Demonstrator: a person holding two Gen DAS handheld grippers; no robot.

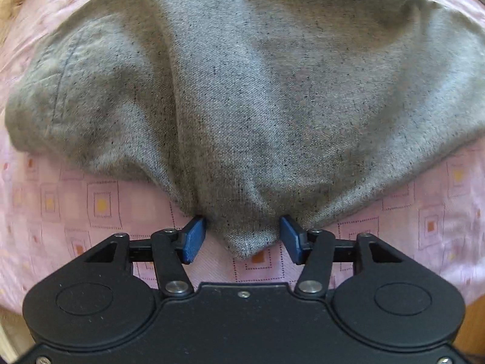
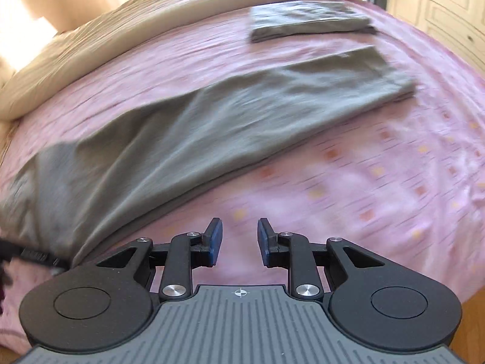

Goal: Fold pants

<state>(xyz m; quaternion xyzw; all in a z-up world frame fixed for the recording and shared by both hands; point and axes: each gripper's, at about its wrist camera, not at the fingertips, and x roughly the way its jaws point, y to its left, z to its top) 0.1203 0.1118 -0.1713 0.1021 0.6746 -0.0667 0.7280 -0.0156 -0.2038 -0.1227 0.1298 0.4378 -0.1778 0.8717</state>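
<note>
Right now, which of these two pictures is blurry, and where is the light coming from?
Left wrist view: sharp, the weave of the grey pants is crisp, with soft shadows in their folds and fisheye bending at the edges. Right wrist view: motion-smeared across the pink bedspread and the folded grey garment, though the right tongs stay sharp; bright glare at the upper left.

We see grey pants (image 1: 242,91) flecked with black specks, lying on a pink bedsheet (image 1: 100,206) printed with nested squares with orange and yellow centres. At one o'clock from the right tongs (image 2: 239,239), a darker grey folded garment (image 2: 309,19). At eleven o'clock, a cream duvet (image 2: 121,27). The tongs' pads (image 2: 215,239) are blue.
</note>
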